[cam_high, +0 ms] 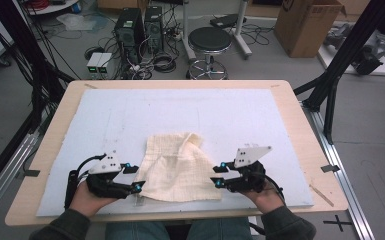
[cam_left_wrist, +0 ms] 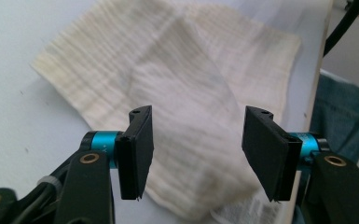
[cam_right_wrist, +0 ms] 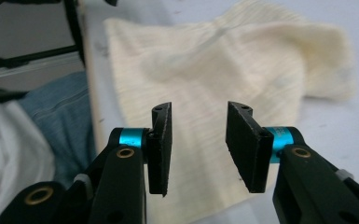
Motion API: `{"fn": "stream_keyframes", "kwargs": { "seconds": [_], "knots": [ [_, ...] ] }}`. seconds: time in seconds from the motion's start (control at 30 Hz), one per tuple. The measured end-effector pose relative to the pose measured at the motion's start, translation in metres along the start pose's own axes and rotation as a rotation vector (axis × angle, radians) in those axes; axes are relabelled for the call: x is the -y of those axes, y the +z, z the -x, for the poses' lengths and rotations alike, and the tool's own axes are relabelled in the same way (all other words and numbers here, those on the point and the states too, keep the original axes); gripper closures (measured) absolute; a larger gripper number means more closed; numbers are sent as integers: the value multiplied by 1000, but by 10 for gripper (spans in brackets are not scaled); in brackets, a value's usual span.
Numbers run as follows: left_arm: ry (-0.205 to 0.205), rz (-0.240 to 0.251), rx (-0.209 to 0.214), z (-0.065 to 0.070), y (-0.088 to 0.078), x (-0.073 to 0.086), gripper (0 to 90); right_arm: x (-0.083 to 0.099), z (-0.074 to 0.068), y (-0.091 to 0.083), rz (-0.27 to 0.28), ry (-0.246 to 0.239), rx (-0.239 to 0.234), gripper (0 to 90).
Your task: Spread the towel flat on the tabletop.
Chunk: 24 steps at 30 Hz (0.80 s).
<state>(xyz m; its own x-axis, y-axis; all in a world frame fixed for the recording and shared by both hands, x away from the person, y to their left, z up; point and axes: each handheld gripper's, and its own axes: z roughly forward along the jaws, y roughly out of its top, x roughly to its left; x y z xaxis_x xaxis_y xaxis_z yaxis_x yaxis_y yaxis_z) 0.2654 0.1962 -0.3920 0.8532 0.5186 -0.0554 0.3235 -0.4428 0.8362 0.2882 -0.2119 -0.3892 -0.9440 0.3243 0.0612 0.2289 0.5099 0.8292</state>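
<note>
A person's two hands are holding the left gripper (cam_high: 136,179) and the right gripper (cam_high: 219,175) at the near edge of the table (cam_high: 300,130), each one facing in toward a cream cloth (cam_high: 177,167) that is lying between them on the white mat (cam_high: 130,115). In both gripper views the jaws are standing apart with nothing pinched between them, the left pair wider than the right, and the cloth is showing beyond the pads rather than in them. The cloth is looking light, thin and limp, likely to sag and slide once lifted, so the near corners or the side hems are seeming the surest places to pinch. Farther in, one far corner is folding back over the middle, hiding what is lying beneath, and a pale label at the near hem is too blurred to read. Beyond the table, a black stool (cam_high: 209,42) and a cardboard box (cam_high: 307,22) are standing on the floor.
</note>
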Motion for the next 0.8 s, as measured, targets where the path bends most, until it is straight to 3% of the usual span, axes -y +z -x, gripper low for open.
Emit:
{"fn": "stream_keyframes", "kwargs": {
  "seconds": [0.1,0.13,0.17,0.2,0.27,0.4,0.53,0.63,0.67,0.7,0.8],
  "knots": [
    [-10,26,-34,-10,5,-9,436,-11,23,5,14,23,47,605],
    [-9,29,-49,-14,8,-11,436,-11,23,5,14,23,47,605],
    [-16,26,-67,-17,12,-13,438,-14,35,11,24,48,63,605],
    [-24,21,-73,-21,16,-14,438,-14,35,11,24,48,63,605],
    [-26,7,-96,-28,26,-16,451,-16,50,27,-2,74,73,592],
    [-31,-88,-102,-39,47,-11,480,-15,57,44,-57,83,64,580],
    [-52,-150,-96,-43,59,0,542,-2,67,63,-127,122,56,588],
    [-36,-201,-86,-42,64,6,589,1,69,65,-147,138,45,643],
    [-24,-197,-97,-40,64,6,618,2,69,66,-161,142,36,688],
    [-20,-191,-83,-39,64,5,697,3,69,67,-177,135,14,790],
    [7,-213,-75,-35,64,6,800,2,66,62,-171,119,3,848]
  ]
}}
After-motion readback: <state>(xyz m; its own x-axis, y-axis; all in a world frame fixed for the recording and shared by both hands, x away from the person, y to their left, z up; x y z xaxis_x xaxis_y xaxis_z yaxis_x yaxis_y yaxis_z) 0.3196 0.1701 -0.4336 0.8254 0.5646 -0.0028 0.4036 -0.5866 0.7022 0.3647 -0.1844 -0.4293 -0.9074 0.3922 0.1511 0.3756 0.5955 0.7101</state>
